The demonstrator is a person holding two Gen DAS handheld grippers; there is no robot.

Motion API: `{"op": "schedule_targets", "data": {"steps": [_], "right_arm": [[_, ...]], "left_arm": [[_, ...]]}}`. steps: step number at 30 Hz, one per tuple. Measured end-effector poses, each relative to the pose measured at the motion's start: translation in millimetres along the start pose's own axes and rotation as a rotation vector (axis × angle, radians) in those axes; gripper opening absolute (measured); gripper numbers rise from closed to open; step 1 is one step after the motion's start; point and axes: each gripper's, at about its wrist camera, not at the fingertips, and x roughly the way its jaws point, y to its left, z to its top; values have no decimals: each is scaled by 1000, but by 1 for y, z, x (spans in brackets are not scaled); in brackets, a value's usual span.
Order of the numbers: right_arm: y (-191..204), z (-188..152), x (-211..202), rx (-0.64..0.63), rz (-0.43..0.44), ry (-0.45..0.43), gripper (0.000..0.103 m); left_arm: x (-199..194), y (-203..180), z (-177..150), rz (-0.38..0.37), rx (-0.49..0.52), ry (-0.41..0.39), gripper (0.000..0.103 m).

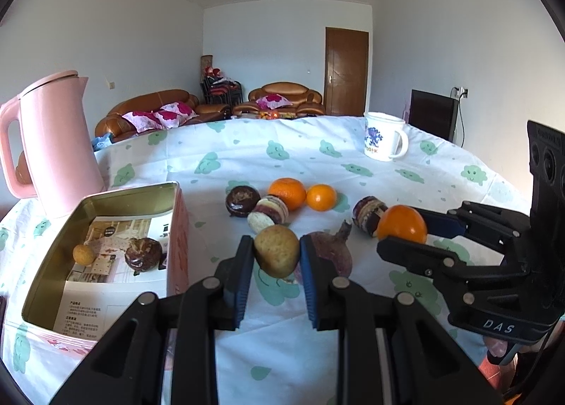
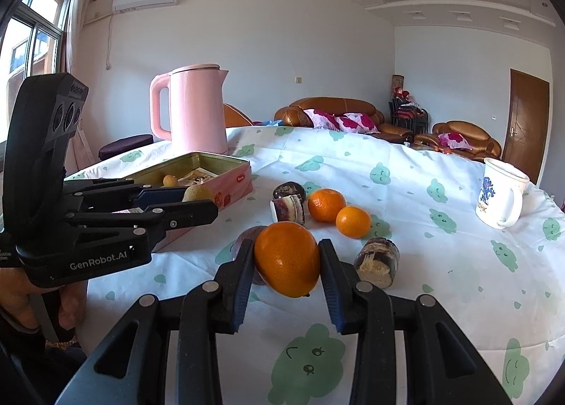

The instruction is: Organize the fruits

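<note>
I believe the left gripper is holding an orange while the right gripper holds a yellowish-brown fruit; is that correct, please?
Not quite: they are swapped. The left wrist view shows the left gripper holding the yellowish-brown fruit, and the right wrist view shows the right gripper holding the orange.

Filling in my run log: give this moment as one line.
left hand-held gripper: holds yellow fruit | right hand-held gripper: holds orange | tin box: two fruits inside

My left gripper (image 1: 276, 256) holds a potato (image 1: 276, 250) just right of the tin (image 1: 49, 265); my right gripper (image 2: 286, 260) holds an orange (image 2: 287, 258) further right. Behind them on the table (image 1: 441, 172) lie two oranges (image 1: 286, 193); the kettle (image 1: 56, 143) stands behind the tin, the mug (image 1: 383, 136) far right.
</note>
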Motion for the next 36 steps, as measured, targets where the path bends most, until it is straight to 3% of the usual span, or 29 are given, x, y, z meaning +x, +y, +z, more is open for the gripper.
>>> {"op": "schedule_targets", "data": {"steps": [26,36], "right_arm": [[-4,1,-11,31,3,-70,38],[-18,5,-18,116,33,-106,38]], "left_arm": [[-18,3,6,25,-4,-83,27],[-27,6,10,55,4,-116,27]]}}
